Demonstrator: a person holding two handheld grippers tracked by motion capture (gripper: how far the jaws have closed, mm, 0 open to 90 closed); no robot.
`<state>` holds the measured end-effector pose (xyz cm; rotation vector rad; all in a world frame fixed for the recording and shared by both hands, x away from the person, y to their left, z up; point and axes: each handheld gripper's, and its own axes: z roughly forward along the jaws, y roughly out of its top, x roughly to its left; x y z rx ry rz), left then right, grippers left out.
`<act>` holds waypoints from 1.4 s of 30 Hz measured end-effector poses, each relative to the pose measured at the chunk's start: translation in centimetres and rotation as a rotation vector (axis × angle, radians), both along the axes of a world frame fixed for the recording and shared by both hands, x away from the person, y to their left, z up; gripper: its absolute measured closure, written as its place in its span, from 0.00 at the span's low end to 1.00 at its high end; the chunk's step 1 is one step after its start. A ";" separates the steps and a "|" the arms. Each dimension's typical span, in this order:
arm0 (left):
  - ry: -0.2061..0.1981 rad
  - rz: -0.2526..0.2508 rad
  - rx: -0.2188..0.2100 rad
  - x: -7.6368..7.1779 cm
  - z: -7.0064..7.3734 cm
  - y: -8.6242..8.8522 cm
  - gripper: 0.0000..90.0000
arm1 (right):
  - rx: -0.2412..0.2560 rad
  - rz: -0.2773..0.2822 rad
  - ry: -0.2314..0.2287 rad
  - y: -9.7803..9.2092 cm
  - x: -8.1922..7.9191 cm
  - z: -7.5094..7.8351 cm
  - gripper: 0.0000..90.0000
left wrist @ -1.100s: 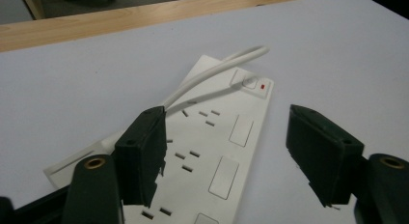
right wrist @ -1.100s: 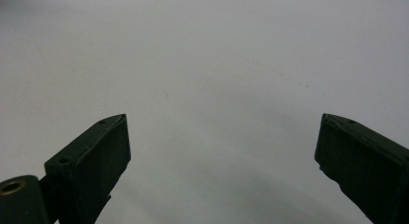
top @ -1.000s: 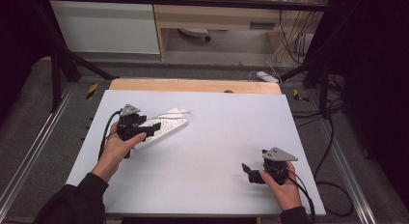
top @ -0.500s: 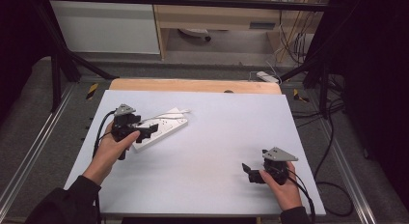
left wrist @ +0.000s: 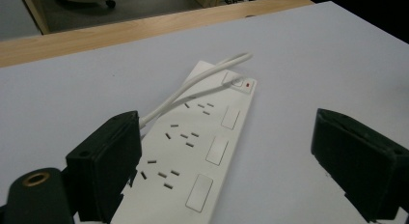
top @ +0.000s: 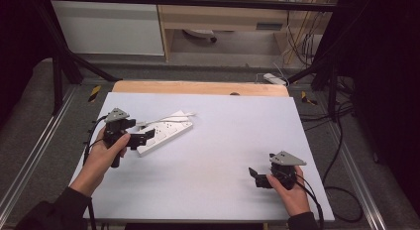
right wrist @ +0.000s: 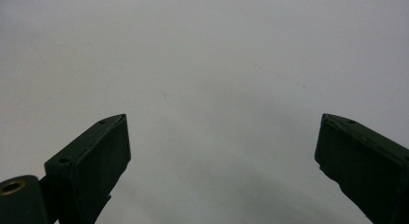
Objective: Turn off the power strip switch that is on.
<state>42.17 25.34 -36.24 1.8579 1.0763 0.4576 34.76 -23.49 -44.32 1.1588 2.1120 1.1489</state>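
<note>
1. A white table (top: 213, 190) is seen, with a dark room behind.
2. A power strip (top: 166, 136) is laid flat at its left side.
3. It looks hard and light; its long sides are best gripped.
4. The left gripper (top: 143, 138) is held wide apart over its near end.
5. The right gripper (top: 255, 176) is open too, far away.

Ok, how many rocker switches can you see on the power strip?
3 on the power strip: near its close end, middle, farther along. More may hide beneath the left claw.
</note>
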 end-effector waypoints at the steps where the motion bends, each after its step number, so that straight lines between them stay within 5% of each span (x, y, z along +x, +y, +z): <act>1: -0.005 -0.001 -0.001 -0.2 0.1 0.1 0.12 | 0.000 0.000 0.000 0.0 0.0 0.0 0.06; 22: -0.045 0.007 -0.010 -3.3 0.7 2.1 0.10 | 0.001 -0.004 0.002 0.0 0.0 0.0 0.06; 42: -0.023 0.002 -0.026 -6.5 -1.2 2.9 0.10 | 0.000 -0.005 0.002 0.0 0.0 0.0 0.06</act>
